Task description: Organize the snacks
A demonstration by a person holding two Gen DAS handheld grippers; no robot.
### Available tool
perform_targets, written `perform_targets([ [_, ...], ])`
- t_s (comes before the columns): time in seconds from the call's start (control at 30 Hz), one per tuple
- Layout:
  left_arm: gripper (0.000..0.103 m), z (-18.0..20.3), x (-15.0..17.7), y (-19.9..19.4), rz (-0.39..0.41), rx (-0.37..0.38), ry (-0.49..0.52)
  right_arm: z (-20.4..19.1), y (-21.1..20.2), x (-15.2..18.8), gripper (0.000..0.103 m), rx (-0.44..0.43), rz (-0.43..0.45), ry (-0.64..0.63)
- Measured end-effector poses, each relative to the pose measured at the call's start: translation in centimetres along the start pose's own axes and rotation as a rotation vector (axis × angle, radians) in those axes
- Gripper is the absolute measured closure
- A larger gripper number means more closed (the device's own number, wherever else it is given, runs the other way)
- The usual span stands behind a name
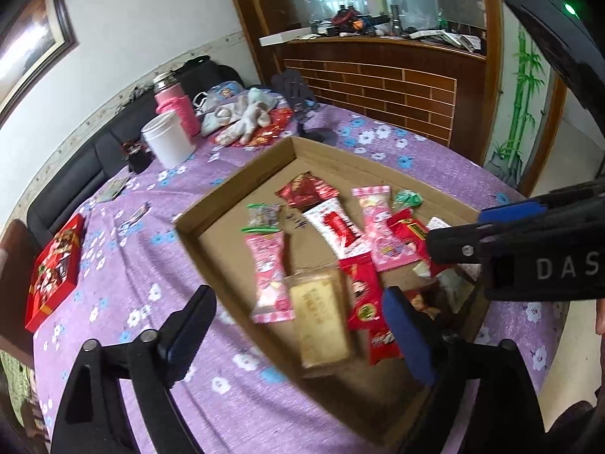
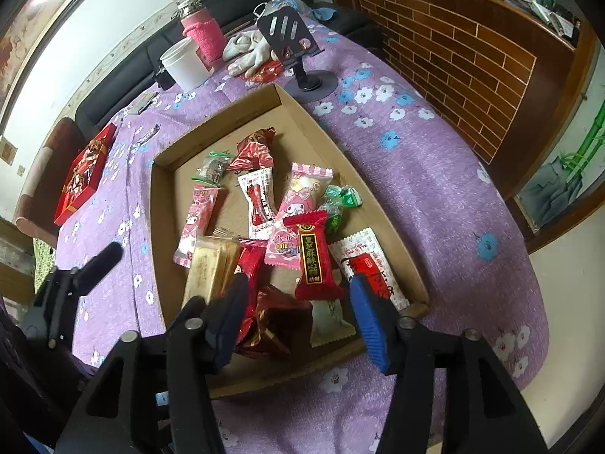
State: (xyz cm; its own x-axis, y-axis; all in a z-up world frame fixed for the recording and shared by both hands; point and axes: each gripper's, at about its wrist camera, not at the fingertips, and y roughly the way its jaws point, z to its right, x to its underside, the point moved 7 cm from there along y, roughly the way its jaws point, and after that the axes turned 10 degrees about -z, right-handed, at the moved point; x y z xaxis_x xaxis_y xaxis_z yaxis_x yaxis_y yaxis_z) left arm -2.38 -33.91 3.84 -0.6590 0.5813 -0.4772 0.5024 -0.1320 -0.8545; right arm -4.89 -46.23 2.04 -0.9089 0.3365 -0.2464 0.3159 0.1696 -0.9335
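Note:
A shallow cardboard tray [image 1: 234, 185] [image 2: 314, 121] on the purple floral tablecloth holds several wrapped snacks. Among them are a pink packet [image 1: 270, 276] [image 2: 196, 219], a yellow pastry pack [image 1: 321, 321] [image 2: 210, 272], a white-and-red packet [image 1: 336, 227] [image 2: 259, 200] and a red packet with a black label [image 2: 315, 257]. My left gripper [image 1: 298, 325] hangs open over the yellow pack, its pads clear of it. My right gripper [image 2: 298, 310] [image 1: 457, 227] is open above the tray's near corner, over a dark red wrapper [image 2: 276, 321], gripping nothing.
A red box of sweets [image 1: 56, 265] [image 2: 85, 174] lies near the table's left edge. At the back stand a white cup [image 1: 168, 140] [image 2: 185, 62], a pink bottle [image 1: 177, 106], grey gloves [image 1: 242, 117] and a black phone stand [image 2: 298, 49]. A brick-patterned wooden counter [image 2: 453, 49] rises behind.

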Motion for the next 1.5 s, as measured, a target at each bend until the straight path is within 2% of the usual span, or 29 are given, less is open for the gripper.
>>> perform_targets([
  [0.03, 0.009, -0.4, 0.2, -0.2, 0.001, -0.004, -0.006, -0.1, -0.2, 0.2, 0.043, 0.010, 0.011, 0.002],
  [0.13, 0.001, -1.7, 0.8, -0.8, -0.002, -0.032, -0.034, -0.3, -0.7, 0.5, 0.032, 0.031, 0.035, 0.003],
  [0.27, 0.001, -3.5, 1.3, -1.4, 0.005, -0.063, -0.071, -0.7, -1.2, 1.0, 0.028, 0.070, 0.060, -0.001],
  [0.37, 0.001, -4.6, 1.8, -1.1, -0.048, -0.088, -0.079, -1.1, -1.6, 1.5, 0.027, 0.079, 0.082, 0.000],
  [0.5, 0.001, -5.9, 2.3, -1.3, -0.056, -0.101, -0.108, -1.8, -2.3, 2.1, 0.027, 0.090, 0.119, -0.008],
  [0.57, 0.001, -6.2, 2.4, -1.7, -0.047, -0.147, -0.099, -2.2, -2.8, 2.2, 0.027, 0.103, 0.139, -0.016],
  [0.93, 0.001, -7.2, 3.3, -3.1, -0.003, -0.245, -0.064, -5.0, -4.1, 3.3, 0.027, 0.146, 0.218, -0.079],
  [1.5, 0.001, -6.7, 4.0, -2.2, -0.040, -0.143, -0.044, -4.5, -3.6, 4.6, 0.027, 0.158, 0.201, -0.030],
])
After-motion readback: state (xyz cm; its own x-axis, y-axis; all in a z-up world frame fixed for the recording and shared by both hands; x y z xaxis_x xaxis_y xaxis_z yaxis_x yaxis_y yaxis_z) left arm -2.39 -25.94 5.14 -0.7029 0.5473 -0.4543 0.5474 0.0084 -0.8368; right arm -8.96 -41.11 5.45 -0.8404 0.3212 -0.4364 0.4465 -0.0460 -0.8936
